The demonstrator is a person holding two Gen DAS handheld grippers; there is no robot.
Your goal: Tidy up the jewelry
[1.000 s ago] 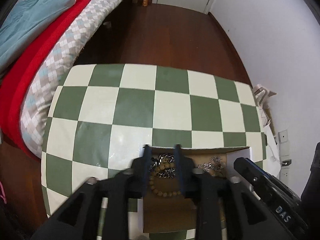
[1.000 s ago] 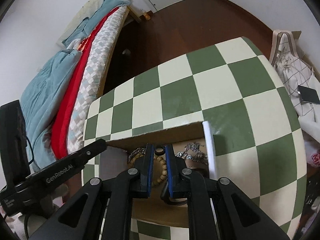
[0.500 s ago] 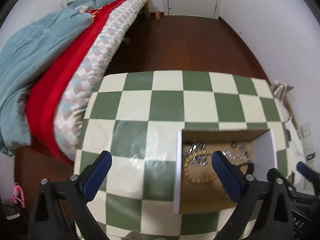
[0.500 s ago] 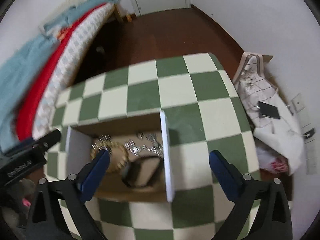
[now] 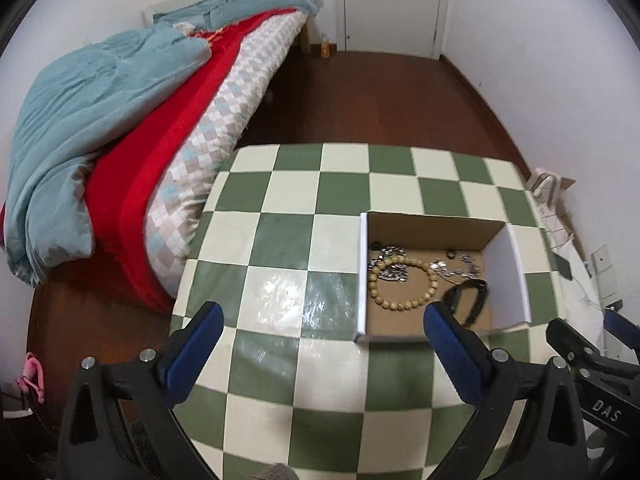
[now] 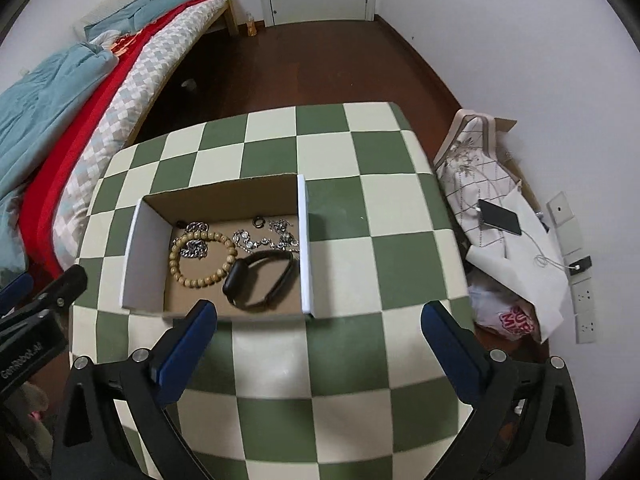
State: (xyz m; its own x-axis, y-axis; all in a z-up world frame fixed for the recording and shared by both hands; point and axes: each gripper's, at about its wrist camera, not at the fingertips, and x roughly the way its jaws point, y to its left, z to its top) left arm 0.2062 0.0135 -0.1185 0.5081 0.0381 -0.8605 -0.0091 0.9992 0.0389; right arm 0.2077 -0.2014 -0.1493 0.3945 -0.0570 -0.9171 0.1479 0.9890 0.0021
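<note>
Green and cream checks cover the tabletop, with a bed heaped in blue and red bedding off to the left of both claws and dark wood floor beyond. We hold the left claw and the right claw above the near edge of the tabletop, each with its blue-padded fingers spread wide apart and nothing between them. What matters for the coming move, as we judge it, is that the cardboard box lies ahead of and below both claws: ahead and to the right of the left claw, ahead and slightly to the left of the right claw, so the right one seems the nearer and more squarely placed over it. All the jewelry we can see sits inside the box. A wooden bead bracelet lies flat as an open ring toward the box's left half, partly over a heavy silver chain. To its right a black wristband lies as a loop on its side, its long axis running across the box, nearest the right claw. Behind it a thin silver chain is strewn loosely, and a small dark ring rests near the far wall. Nothing lies on the bare tabletop, so sorting looks close to finished.
</note>
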